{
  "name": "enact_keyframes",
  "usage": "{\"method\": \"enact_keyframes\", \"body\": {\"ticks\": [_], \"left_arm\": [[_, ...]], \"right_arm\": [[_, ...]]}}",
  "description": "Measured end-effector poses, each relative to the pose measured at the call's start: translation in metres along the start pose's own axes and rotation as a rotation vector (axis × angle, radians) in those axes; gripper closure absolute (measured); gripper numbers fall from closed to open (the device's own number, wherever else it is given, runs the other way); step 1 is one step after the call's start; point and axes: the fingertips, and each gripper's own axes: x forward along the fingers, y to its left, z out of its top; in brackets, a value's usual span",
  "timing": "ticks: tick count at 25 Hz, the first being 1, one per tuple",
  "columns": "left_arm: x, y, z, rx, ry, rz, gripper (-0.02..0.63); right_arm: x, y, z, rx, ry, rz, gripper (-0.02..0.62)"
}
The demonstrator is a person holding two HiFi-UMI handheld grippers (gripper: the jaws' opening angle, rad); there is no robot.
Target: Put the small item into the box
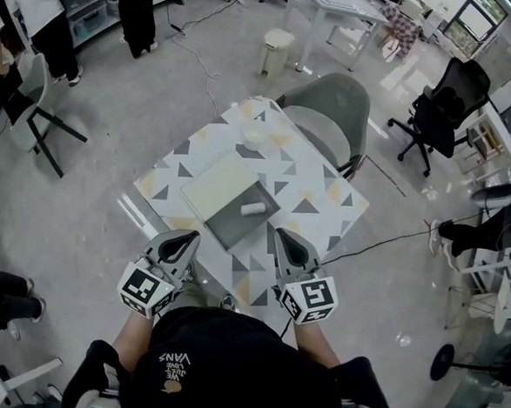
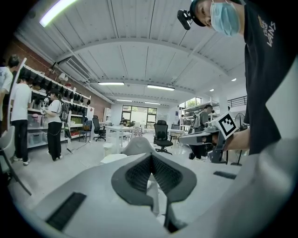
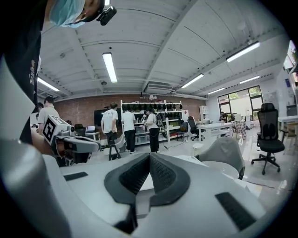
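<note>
A grey open box [image 1: 228, 227] lies on the triangle-patterned table [image 1: 326, 191], with its cream lid [image 1: 217, 186] lying flat behind it. A small white cylinder [image 1: 252, 209] rests inside the box. My left gripper [image 1: 183, 237] hovers at the table's near edge, left of the box, jaws shut and empty. My right gripper [image 1: 288, 238] hovers to the right of the box, also shut with nothing in it. In the left gripper view the pads [image 2: 139, 174] meet, and the right gripper [image 2: 205, 137] shows beyond them. In the right gripper view the pads [image 3: 160, 174] are pressed together.
A white round object [image 1: 254, 138] sits near the table's far end. A grey-green chair [image 1: 332, 108] stands behind the table, and a black office chair [image 1: 446, 103] is further right. People stand by shelves at the upper left [image 1: 42, 18]. A cable [image 1: 384, 243] runs across the floor on the right.
</note>
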Motion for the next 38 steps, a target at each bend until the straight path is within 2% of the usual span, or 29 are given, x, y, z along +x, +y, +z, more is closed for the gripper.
{"method": "enact_keyframes", "body": {"ticks": [17,38], "left_arm": [[-0.023,-0.037,0.000,0.021,0.000,0.009,0.600],[-0.021,-0.049,-0.017,-0.008,0.024,0.026,0.600]], "right_arm": [[-0.051,0.014,0.004,-0.022,-0.008,0.024,0.595],[-0.050,0.011,-0.016,-0.016,0.038,0.041,0.595]]}}
